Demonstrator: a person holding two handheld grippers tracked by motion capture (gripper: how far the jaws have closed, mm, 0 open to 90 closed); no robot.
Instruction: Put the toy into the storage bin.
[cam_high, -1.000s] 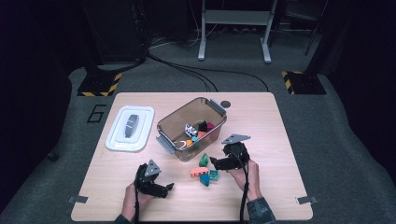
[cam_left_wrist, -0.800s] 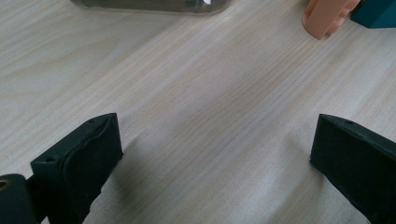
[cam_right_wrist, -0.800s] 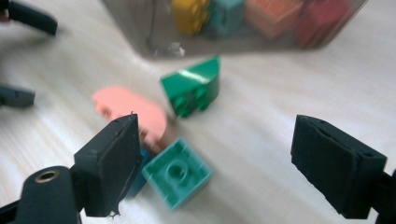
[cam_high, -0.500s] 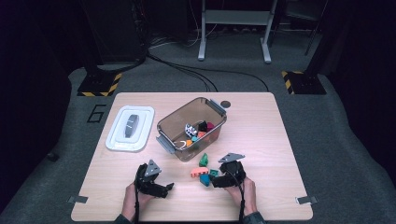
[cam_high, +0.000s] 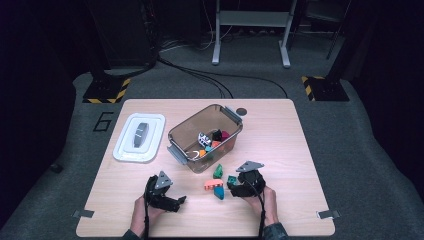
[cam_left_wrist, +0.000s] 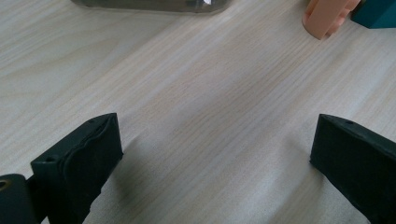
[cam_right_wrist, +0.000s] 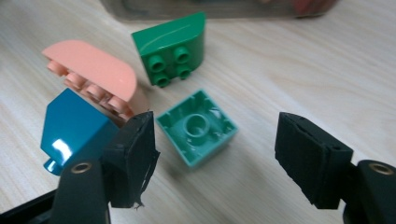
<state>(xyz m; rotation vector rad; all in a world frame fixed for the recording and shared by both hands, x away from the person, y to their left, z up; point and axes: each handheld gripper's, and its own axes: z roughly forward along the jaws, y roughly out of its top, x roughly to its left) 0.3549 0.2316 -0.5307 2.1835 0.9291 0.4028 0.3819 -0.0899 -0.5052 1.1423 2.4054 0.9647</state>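
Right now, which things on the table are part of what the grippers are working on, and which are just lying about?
In hand: right gripper, jaws just closing around, not yet pressing, the teal block; green block, peach block, blue block; clear bin holding other pieces.

Lying about: white lid; left gripper, open over bare table.

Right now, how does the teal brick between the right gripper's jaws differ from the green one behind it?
The teal brick is square and lies hollow side up; the green brick has a curved top edge and lies on its side, studs facing the camera. Teal is paler, green darker. Both are plastic toy bricks resting on the table.
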